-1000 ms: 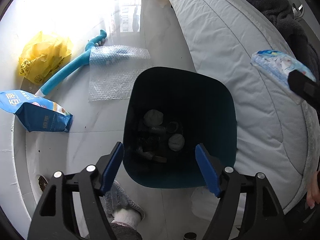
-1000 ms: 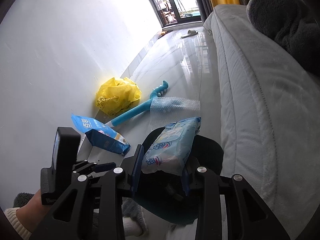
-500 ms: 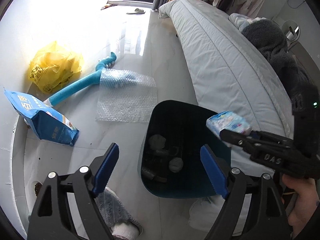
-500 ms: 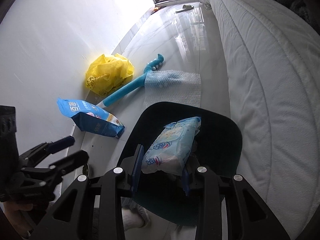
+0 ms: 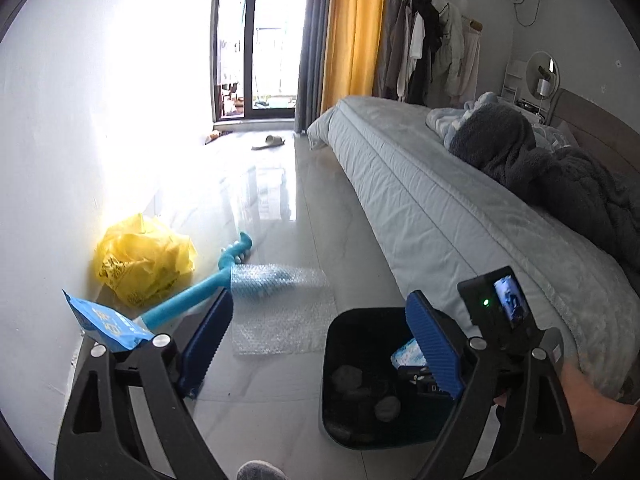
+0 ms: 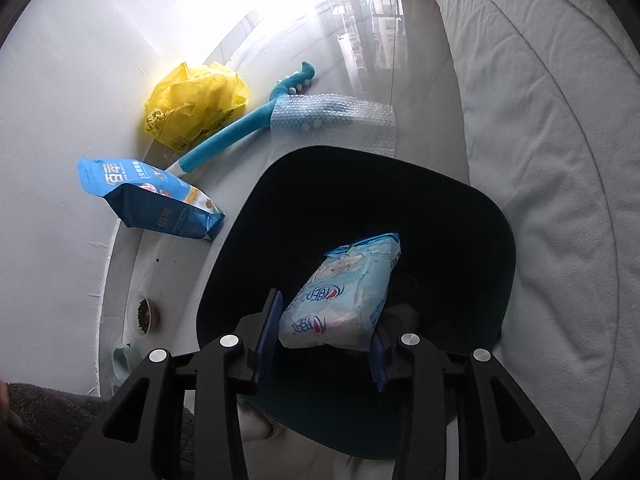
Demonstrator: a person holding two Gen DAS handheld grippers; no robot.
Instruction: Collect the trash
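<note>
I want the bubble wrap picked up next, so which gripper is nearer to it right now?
Left. The left gripper hangs open just short of the bubble wrap; the right gripper, over the bin, holds a wipes pack.

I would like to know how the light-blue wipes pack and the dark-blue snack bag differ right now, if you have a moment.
The wipes pack is pale blue and soft-looking; the snack bag is darker blue with a gusseted base. The wipes pack is clamped in the right gripper over the open trash bin; the snack bag lies on the floor by the wall, untouched. Both are printed plastic packaging.
</note>
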